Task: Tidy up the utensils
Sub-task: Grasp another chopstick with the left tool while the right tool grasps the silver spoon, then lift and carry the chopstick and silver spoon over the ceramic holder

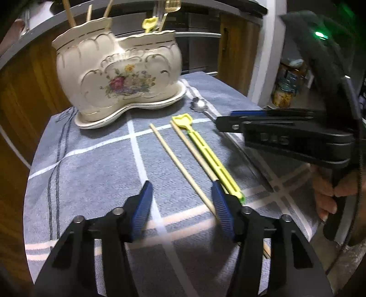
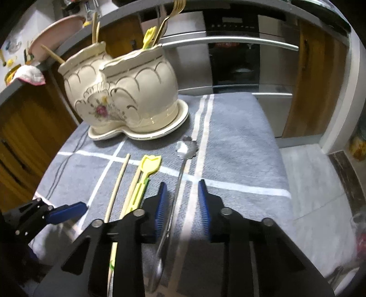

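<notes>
My right gripper (image 2: 180,201) hangs wide over the silver spoon (image 2: 180,169); my left gripper (image 1: 181,203) gapes wide just beside the chopsticks (image 1: 180,169), both near the ceramic holder (image 1: 119,75).

The gold fork (image 2: 170,16) is running off the frame's top edge. The near chopstick (image 1: 194,155) is disappearing behind a blue pad at lower right; the spoon's (image 2: 176,189) handle is blurring.

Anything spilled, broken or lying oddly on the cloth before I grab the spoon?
Nothing spilled or visibly broken. The two chopsticks lie splayed, not parallel. The yellow utensil and silver spoon lie loose on the cloth; the ceramic holder stands upright.
</notes>
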{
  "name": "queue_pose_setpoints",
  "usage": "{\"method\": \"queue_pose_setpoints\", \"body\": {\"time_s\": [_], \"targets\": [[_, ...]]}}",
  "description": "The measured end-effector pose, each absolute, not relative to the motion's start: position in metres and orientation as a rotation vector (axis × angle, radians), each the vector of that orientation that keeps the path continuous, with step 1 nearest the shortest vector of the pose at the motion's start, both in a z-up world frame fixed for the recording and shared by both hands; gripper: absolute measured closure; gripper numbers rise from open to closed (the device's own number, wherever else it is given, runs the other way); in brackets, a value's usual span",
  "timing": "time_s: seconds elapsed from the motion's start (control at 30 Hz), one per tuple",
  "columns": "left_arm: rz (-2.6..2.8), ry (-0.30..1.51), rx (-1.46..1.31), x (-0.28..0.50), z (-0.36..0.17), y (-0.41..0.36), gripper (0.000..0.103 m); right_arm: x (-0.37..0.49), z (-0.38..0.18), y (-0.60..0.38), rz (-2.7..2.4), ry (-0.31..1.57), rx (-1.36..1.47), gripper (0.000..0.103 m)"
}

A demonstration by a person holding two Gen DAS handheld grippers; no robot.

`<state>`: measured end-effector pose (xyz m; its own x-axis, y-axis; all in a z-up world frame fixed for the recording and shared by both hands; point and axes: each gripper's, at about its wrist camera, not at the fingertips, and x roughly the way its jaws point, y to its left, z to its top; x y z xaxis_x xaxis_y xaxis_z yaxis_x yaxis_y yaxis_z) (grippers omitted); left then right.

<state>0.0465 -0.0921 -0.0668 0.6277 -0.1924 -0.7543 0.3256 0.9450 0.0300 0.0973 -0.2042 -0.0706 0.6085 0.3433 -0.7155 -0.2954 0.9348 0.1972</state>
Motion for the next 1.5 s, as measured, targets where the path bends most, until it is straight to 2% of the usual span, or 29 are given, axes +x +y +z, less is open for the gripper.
{"method": "queue_pose_setpoints", "body": {"time_s": [0.1, 0.13, 0.23, 0.47, 0.7, 0.83, 0.9, 1.0, 1.07, 1.3, 1.5], "targets": [[-0.331, 0.841, 0.182, 0.044, -0.066, -0.092, 0.062, 0.097, -0.073, -0.197, 0.372, 0.846, 0.022, 0.078], [-0.345, 0.839, 0.188, 0.044, -0.065, -0.092, 0.068, 0.097, -0.073, -0.196, 0.365, 0.843, 0.009, 0.081], [-0.365, 0.839, 0.205, 0.043, -0.065, -0.091, 0.091, 0.100, -0.073, -0.196, 0.363, 0.850, 0.008, 0.096], [-0.368, 0.858, 0.224, 0.046, -0.063, -0.073, 0.098, 0.096, -0.070, -0.199, 0.362, 0.842, -0.041, 0.099], [-0.353, 0.884, 0.246, 0.045, -0.061, -0.051, 0.098, 0.099, -0.070, -0.202, 0.356, 0.864, -0.067, 0.099], [-0.352, 0.888, 0.261, 0.046, -0.061, -0.051, 0.098, 0.102, -0.070, -0.194, 0.351, 0.854, -0.098, 0.090], [-0.351, 0.888, 0.262, 0.047, -0.061, -0.052, 0.098, 0.103, -0.070, -0.192, 0.351, 0.851, -0.108, 0.089], [-0.354, 0.893, 0.255, 0.050, -0.060, -0.053, 0.096, 0.107, -0.071, -0.192, 0.362, 0.852, -0.086, 0.091], [-0.359, 0.893, 0.253, 0.052, -0.061, -0.054, 0.096, 0.108, -0.071, -0.194, 0.378, 0.858, -0.060, 0.099], [-0.380, 0.865, 0.260, 0.053, -0.062, -0.050, 0.098, 0.101, -0.068, -0.194, 0.370, 0.836, -0.062, 0.099], [-0.382, 0.768, 0.243, 0.041, -0.043, -0.034, 0.098, 0.089, -0.047, -0.205, 0.383, 0.732, -0.007, 0.099]]}}
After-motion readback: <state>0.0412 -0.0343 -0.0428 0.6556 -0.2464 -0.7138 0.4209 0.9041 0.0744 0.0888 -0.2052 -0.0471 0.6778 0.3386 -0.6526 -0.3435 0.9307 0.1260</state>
